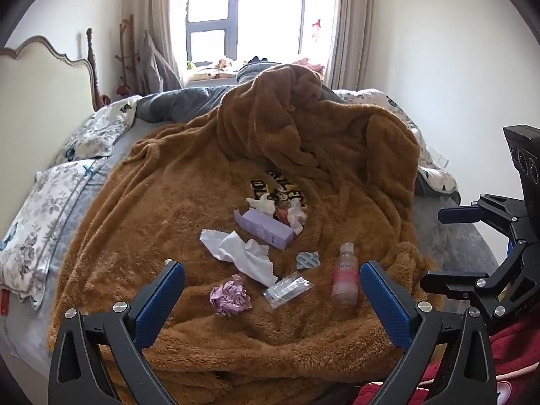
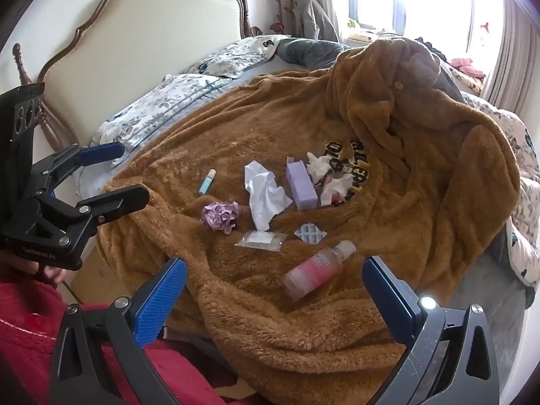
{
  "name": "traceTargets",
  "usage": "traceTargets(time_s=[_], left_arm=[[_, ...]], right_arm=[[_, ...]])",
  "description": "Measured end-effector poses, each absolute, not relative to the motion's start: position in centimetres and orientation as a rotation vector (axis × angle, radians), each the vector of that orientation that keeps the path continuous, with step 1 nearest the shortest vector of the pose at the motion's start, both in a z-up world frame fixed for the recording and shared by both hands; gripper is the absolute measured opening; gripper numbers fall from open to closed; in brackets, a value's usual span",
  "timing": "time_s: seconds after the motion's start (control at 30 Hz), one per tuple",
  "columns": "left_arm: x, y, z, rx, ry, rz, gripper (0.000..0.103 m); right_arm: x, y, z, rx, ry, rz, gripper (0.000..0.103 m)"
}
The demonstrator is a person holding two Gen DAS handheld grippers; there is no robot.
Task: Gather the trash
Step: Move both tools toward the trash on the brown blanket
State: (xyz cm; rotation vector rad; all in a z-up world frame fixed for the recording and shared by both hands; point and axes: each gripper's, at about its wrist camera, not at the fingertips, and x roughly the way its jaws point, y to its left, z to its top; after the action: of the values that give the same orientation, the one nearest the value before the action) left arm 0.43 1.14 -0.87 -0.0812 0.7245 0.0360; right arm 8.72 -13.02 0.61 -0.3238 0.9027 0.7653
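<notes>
Trash lies on a brown fleece blanket [image 1: 168,236] on the bed: a crumpled purple paper ball [image 1: 231,296] [image 2: 221,216], a white tissue [image 1: 241,253] [image 2: 265,195], a lilac box [image 1: 265,228] [image 2: 301,182], crumpled tissues [image 1: 290,211] [image 2: 329,179], a clear plastic wrapper [image 1: 286,288] [image 2: 260,240], a blue-white sachet [image 1: 307,259] [image 2: 309,233], a pink bottle [image 1: 345,275] [image 2: 317,270] and a small blue tube [image 2: 207,182]. My left gripper [image 1: 271,270] is open and empty above the near trash. My right gripper [image 2: 273,266] is open and empty near the bottle.
Floral pillows [image 1: 40,222] and a cream headboard [image 2: 135,37] are on the left. The blanket bunches into a high fold [image 1: 303,118] at the back. A window [image 1: 246,17] is behind. The person's red sleeve [image 2: 27,330] is low in both views.
</notes>
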Motion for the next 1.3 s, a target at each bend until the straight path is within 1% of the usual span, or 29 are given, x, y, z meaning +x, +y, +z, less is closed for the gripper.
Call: traceTargets(time_s=[1.3], left_arm=[[1.8, 0.2, -0.7, -0.052, 0.748, 0.017, 0.103]], right_arm=[[10.1, -13.7, 0.9, -0.296, 0.916, 0.743, 0.103]])
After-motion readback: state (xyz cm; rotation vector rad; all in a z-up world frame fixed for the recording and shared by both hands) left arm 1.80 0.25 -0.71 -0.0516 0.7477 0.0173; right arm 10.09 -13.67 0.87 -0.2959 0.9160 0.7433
